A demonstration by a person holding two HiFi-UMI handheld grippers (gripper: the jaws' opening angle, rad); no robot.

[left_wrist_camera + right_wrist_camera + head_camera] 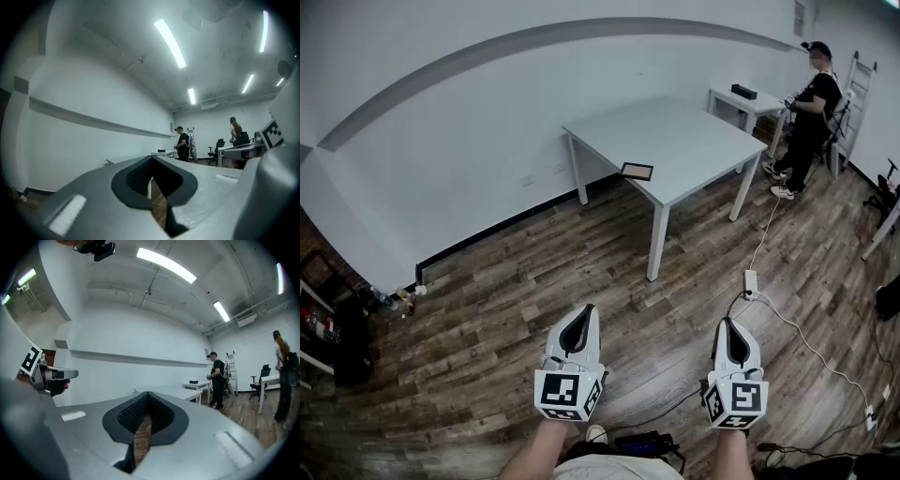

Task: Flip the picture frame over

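While the picture frame [637, 171] lies near the white tabletop's [694, 141] edge, well apart from the person, left gripper [587, 313] and right gripper [729, 324] hover empty, fingers together; approach, then opening, likely comes next.

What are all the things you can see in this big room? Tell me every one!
table: one, white, mid-room near the wall
picture frame: one, dark rim, on that table's near edge
small table: one, white, far corner
box: one, black, on the small table
person: one, black clothes, beside the small table
ladder: one, pale, behind the person
power strip: one, white, on the wood floor
left gripper: one, white, jaws together, empty
right gripper: one, white, jaws together, empty
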